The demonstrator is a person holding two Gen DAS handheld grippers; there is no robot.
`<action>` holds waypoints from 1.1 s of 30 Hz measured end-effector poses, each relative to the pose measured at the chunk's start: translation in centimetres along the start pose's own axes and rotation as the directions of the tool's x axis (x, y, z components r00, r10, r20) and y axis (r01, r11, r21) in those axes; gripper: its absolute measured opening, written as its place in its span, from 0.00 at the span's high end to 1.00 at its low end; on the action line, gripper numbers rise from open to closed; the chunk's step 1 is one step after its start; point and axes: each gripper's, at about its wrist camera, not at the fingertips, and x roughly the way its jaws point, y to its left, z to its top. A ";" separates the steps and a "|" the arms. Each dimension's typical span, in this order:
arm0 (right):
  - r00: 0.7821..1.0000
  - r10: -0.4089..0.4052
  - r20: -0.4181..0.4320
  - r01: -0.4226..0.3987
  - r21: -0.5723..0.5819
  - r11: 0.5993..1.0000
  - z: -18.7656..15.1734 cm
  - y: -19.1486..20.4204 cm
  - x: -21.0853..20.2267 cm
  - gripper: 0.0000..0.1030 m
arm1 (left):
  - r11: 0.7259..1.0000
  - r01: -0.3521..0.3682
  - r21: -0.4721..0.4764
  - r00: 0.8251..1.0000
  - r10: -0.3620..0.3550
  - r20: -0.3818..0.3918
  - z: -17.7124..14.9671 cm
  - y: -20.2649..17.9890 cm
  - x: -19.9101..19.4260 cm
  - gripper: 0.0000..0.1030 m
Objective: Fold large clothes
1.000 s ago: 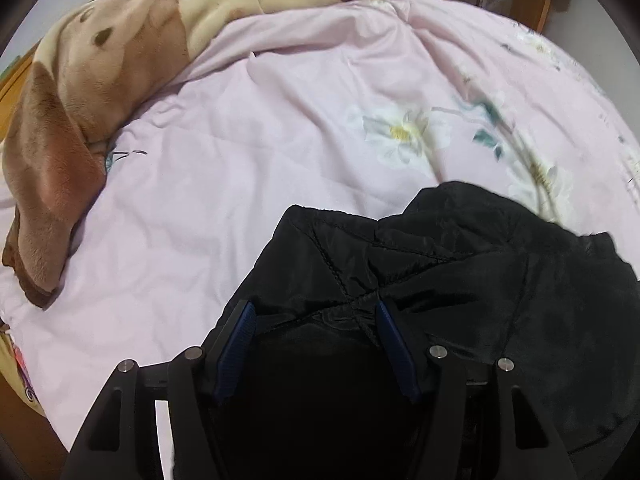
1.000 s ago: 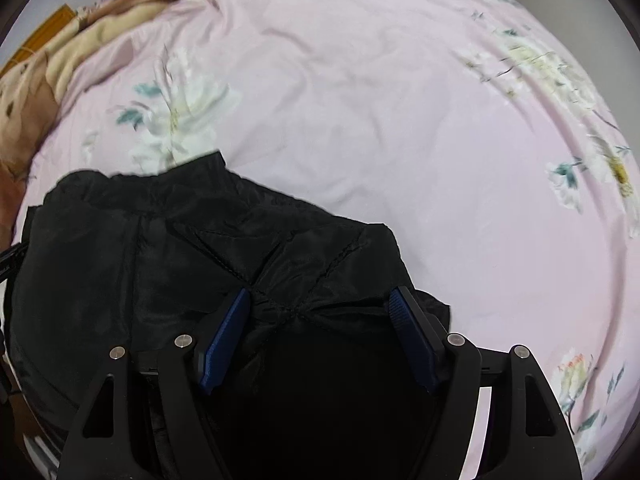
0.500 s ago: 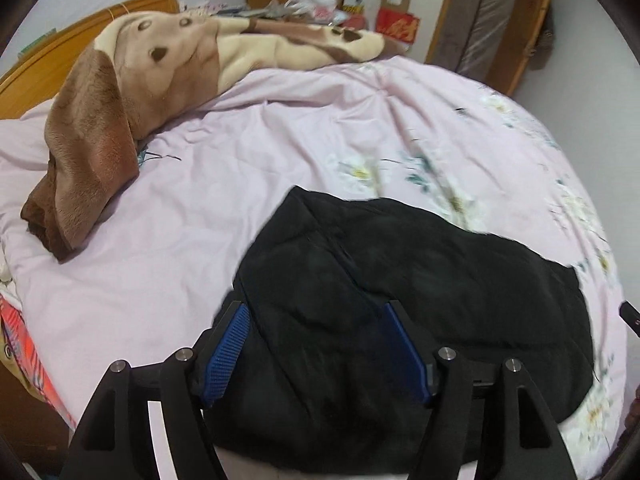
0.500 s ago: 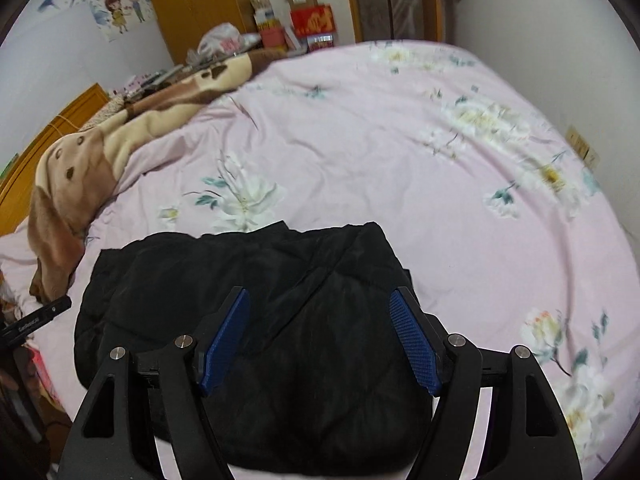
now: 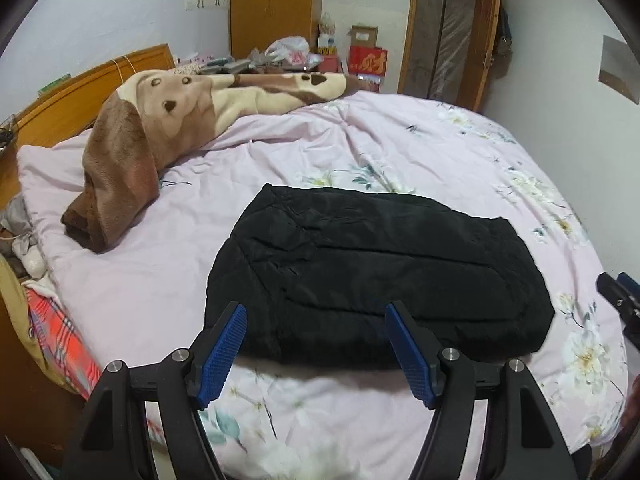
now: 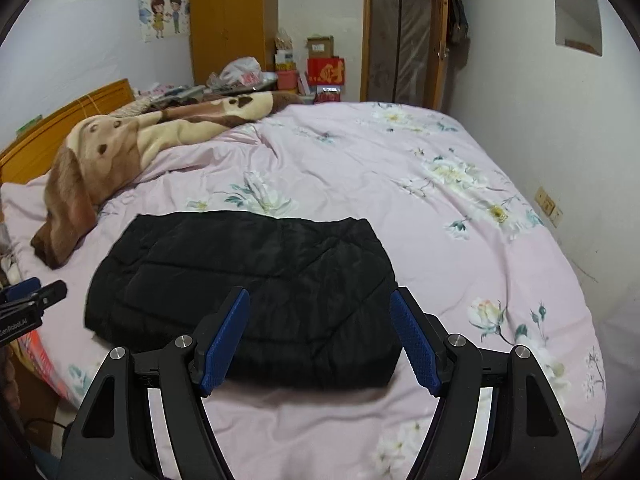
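Observation:
A black padded jacket [image 5: 380, 276] lies folded into a flat rectangle on the pink floral bedspread [image 5: 400, 148]; it also shows in the right wrist view [image 6: 248, 280]. My left gripper [image 5: 316, 320] is open and empty, raised above the jacket's near edge. My right gripper [image 6: 320, 308] is open and empty, raised above the jacket's near right part. The right gripper's tip shows at the right edge of the left wrist view [image 5: 618, 292]. The left gripper's tip shows at the left edge of the right wrist view [image 6: 32, 296].
A brown and cream fleece blanket [image 5: 160, 128] lies bunched along the bed's far left by the wooden headboard [image 5: 80, 96]. A wardrobe [image 6: 232, 20], boxes and bags [image 6: 324, 68] stand behind the bed. A wall [image 6: 560, 120] runs along the right side.
Both grippers let go of the jacket and pulled up and back. The jacket now lies flat and folded on the bed, and the room has come into view.

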 end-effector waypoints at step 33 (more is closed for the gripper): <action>0.995 -0.028 0.097 0.032 -0.033 0.999 -8.5 3.4 -9.7 0.29 | 0.999 0.039 0.013 0.984 -0.041 0.176 -9.3 -3.7 -10.5 0.15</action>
